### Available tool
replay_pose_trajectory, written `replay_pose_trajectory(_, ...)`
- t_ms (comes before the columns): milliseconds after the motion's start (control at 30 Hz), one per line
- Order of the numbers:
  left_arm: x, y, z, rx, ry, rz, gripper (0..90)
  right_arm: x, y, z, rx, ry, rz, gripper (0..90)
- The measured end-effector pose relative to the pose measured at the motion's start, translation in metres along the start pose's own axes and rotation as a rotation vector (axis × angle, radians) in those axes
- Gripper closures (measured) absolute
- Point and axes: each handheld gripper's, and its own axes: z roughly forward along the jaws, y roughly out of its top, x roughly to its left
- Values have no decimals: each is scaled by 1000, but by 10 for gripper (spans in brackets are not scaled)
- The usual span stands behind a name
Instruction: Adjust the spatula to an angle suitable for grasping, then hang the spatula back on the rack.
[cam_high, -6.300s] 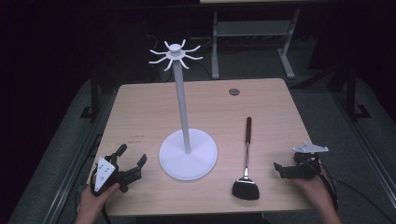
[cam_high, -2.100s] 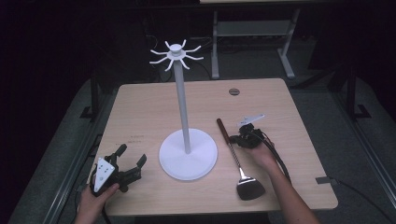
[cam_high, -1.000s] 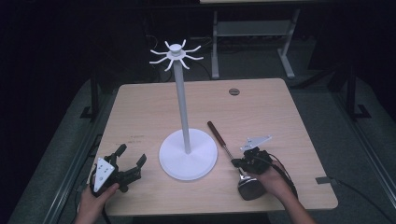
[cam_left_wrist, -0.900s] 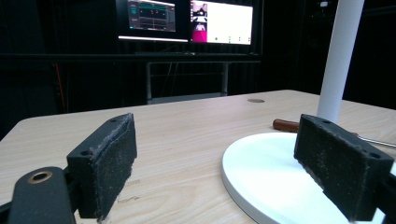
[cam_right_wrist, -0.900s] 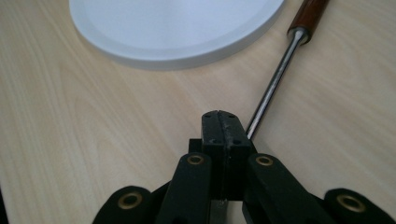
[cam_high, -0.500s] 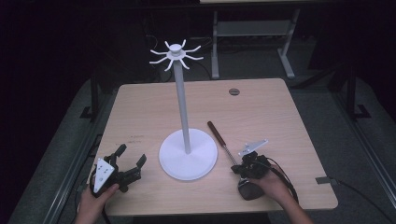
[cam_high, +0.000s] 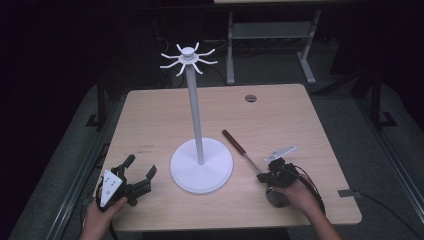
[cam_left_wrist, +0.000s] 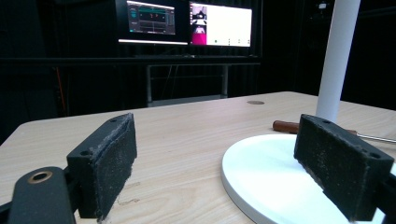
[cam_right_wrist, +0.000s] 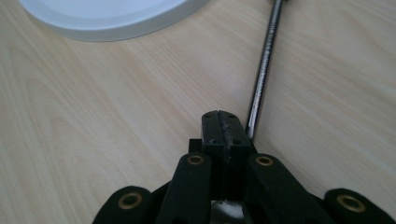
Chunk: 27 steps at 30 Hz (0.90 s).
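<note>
Dark room, grey carpet, two lit monitors behind a desk.

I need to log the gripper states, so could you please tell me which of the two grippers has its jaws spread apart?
The left gripper, beside the white stand; the right gripper's jaws are pressed together.

No text can be read; the two screens behind the table are too blurred

One tall white metal hook stand, one wooden-handled steel ladle, and two black handheld grippers sit on one pale wooden surface.
</note>
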Motion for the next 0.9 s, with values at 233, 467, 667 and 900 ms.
replay_pose_trajectory(233,0,0,-1,9,-1,15,126,-13,-4,-5,-3,-26,22,898)
replay_pose_trajectory(467,0,0,-1,10,-1,16,127,-26,-8,-11,-14,-49,42,898)
replay_pose_trajectory(667,0,0,0,11,-2,17,127,-37,-11,-17,-28,-75,63,898)
replay_pose_trajectory(900,0,0,-1,11,-1,15,127,-39,-9,-22,-64,-58,59,898)
